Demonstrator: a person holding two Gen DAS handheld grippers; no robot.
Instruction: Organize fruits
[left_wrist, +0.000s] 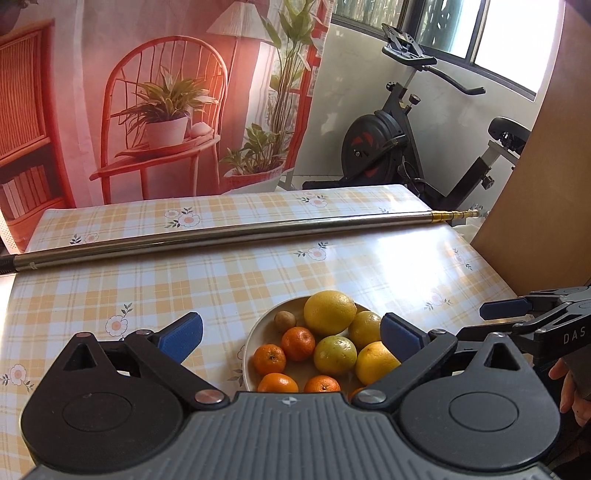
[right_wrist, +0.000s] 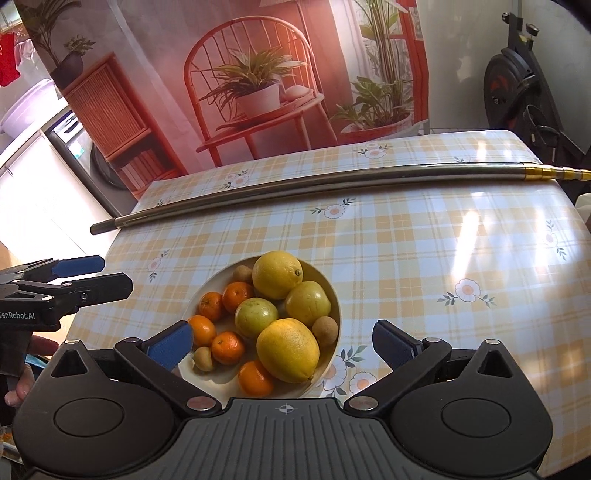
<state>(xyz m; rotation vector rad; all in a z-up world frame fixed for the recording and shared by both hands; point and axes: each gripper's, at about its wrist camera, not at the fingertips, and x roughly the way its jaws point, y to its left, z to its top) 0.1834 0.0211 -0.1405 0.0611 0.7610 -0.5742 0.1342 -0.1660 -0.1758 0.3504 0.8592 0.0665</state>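
A cream bowl (left_wrist: 255, 332) (right_wrist: 332, 291) sits on the checked table, holding several yellow lemons (left_wrist: 330, 312) (right_wrist: 277, 274), small oranges (left_wrist: 297, 343) (right_wrist: 238, 297) and small brown fruits (left_wrist: 284, 320) (right_wrist: 325, 331). My left gripper (left_wrist: 291, 336) is open and empty, hovering over the bowl's near side. My right gripper (right_wrist: 282, 343) is open and empty, also over the bowl's near side. The right gripper also shows at the right edge of the left wrist view (left_wrist: 517, 314). The left gripper also shows at the left edge of the right wrist view (right_wrist: 99, 277).
A long metal pole (left_wrist: 236, 236) (right_wrist: 295, 184) lies across the far part of the table (left_wrist: 110, 288) (right_wrist: 443, 251). A brown board (left_wrist: 543, 177) stands at the table's right. An exercise bike (left_wrist: 406, 140) and a printed backdrop (left_wrist: 147, 92) stand behind.
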